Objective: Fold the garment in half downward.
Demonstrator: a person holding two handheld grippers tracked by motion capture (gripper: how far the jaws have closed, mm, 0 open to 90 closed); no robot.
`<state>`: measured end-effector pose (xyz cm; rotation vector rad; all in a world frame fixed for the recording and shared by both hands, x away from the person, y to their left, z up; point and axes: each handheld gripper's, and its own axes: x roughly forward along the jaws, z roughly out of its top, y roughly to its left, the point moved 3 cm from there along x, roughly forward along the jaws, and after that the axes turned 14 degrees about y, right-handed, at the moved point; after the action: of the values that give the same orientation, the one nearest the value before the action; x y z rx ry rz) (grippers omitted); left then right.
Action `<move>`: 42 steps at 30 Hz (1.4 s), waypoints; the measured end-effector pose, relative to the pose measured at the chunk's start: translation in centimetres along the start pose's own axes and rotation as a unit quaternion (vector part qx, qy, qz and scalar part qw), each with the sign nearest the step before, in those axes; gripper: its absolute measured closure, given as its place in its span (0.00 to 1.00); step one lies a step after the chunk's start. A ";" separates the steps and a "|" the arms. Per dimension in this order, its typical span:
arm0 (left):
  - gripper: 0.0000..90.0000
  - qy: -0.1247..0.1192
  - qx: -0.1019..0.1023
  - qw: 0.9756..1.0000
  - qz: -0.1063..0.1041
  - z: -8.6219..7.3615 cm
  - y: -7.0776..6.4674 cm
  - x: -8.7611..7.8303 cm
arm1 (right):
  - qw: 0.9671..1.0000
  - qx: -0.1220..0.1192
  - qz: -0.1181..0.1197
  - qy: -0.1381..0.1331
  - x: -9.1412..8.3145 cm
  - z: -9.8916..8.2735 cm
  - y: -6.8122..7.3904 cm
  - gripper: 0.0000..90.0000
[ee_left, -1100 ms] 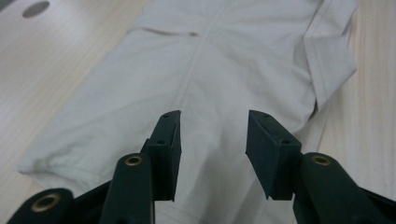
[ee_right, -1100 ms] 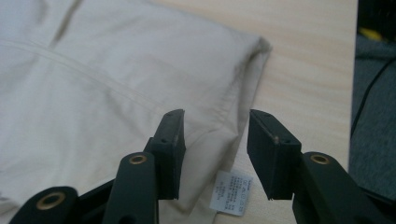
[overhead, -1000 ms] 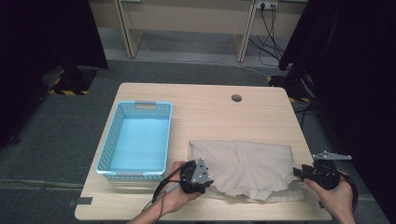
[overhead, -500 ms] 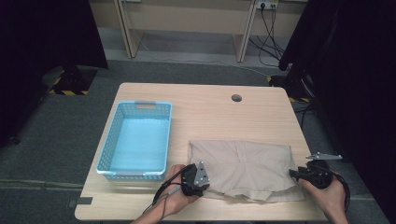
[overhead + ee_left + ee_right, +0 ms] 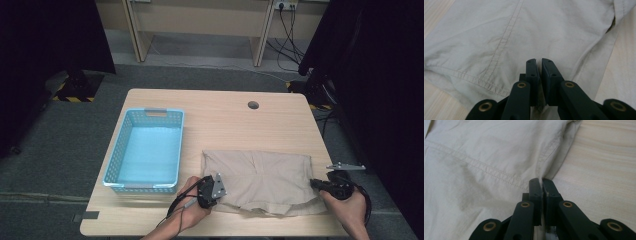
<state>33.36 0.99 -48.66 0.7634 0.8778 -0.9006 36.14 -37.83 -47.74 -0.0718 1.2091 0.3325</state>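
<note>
Both grippers have just closed, and each now pinches the cloth (image 5: 260, 180). Left gripper (image 5: 216, 189) bites the cloth's near left corner, with fabric pressed between its jaws. Right gripper (image 5: 316, 184) bites the cloth's right edge. Left of the cloth sits the blue basket (image 5: 112, 165), a little way apart.

Left gripper (image 5: 216, 186) and right gripper (image 5: 316, 184) jaws just closed, pinching beige garment (image 5: 260, 175) edges.

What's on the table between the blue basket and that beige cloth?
Nothing: in the high view a bare strip of table separates the blue basket from the beige cloth.
</note>
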 end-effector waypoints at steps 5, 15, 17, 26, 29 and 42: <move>0.93 0.001 -0.010 1.000 0.007 1.0 1.4 0.8 | 1.000 0.013 -0.008 -0.007 0.4 1.2 -0.6 0.97; 0.92 0.005 -0.035 0.999 0.016 3.3 4.2 2.5 | 0.999 0.025 -0.036 -0.016 1.5 4.7 -2.3 0.97; 0.92 0.006 -0.037 0.999 0.017 3.6 4.5 2.7 | 0.999 0.027 -0.039 -0.015 1.7 5.2 -2.5 0.97; 0.66 -0.029 -0.063 0.998 -0.010 3.5 4.3 1.9 | 0.999 0.026 -0.043 -0.022 1.9 5.6 -2.7 0.97; 0.46 -0.070 -0.095 0.993 -0.028 3.7 4.3 0.8 | 0.999 0.029 -0.041 -0.022 1.9 5.5 -2.7 0.97; 0.21 -0.155 -0.207 0.965 -0.050 3.4 7.5 -3.2 | 0.998 0.037 -0.038 -0.025 1.9 5.4 -2.7 0.96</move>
<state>39.95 2.28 -42.92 0.2083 0.7935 -0.8584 42.43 -38.71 -47.88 -0.0450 1.1650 0.2228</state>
